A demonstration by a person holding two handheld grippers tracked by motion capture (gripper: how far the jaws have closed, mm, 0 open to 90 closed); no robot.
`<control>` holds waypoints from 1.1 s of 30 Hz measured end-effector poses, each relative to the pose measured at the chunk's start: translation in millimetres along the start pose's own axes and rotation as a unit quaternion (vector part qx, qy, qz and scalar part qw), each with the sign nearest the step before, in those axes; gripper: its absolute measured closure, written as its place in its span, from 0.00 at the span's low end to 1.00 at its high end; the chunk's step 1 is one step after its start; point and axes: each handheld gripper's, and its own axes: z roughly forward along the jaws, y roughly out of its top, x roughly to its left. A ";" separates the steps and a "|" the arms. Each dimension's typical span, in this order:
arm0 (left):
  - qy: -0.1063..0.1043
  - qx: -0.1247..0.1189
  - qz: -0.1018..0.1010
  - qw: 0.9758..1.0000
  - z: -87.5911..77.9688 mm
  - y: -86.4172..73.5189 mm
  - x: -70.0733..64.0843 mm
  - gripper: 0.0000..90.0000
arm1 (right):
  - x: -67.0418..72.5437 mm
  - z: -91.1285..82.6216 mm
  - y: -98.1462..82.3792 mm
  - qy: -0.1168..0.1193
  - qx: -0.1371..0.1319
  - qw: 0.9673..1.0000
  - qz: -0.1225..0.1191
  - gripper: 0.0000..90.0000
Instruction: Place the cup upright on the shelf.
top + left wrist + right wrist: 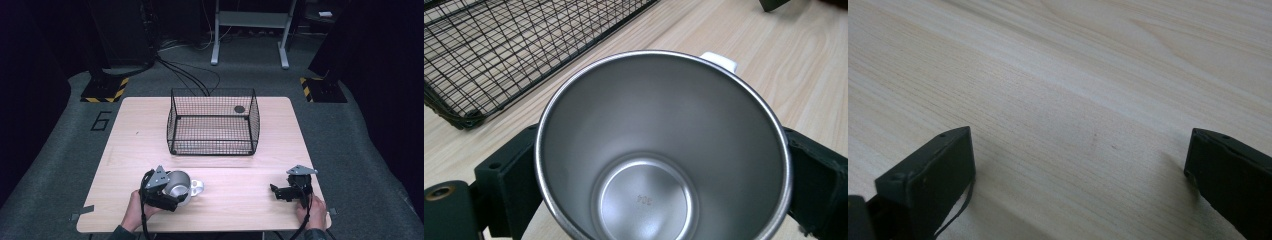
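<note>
At the table's near left, the left gripper (pixel 167 192) has its two black jaws closed on the outside of a shiny stainless-steel cup (pixel 177 184), one jaw on each flank. In the left gripper view the cup's (pixel 664 150) open mouth faces the camera and its white handle (pixel 720 61) points away, so its long axis runs along the jaws. The black wire-mesh basket (pixel 213 121) stands farther back near the middle of the pale wooden table (pixel 240 205), apart from the cup, with bare board between. The left hand is plainly nearer to both. At the near right, the right gripper (pixel 285 192) rests with jaws spread wide, holding nothing, close to the table's right edge.
</note>
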 end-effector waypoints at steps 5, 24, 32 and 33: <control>-0.001 -0.002 0.002 1.000 0.7 2.2 -1.1 0.07 | 0.0 0.0 0.0 0.000 0.000 1.000 0.000 0.00; -0.003 -0.019 0.008 1.000 0.6 33.6 4.3 0.07 | 0.1 0.4 -0.2 -0.001 -0.003 1.000 0.001 0.00; -0.005 -0.022 0.011 1.000 0.4 48.4 10.0 0.07 | 0.0 0.0 -0.1 0.000 0.000 1.000 0.000 0.00; -0.002 -0.026 0.012 1.000 1.0 50.2 10.6 0.07 | 0.0 0.3 -0.2 -0.001 -0.003 1.000 0.001 0.00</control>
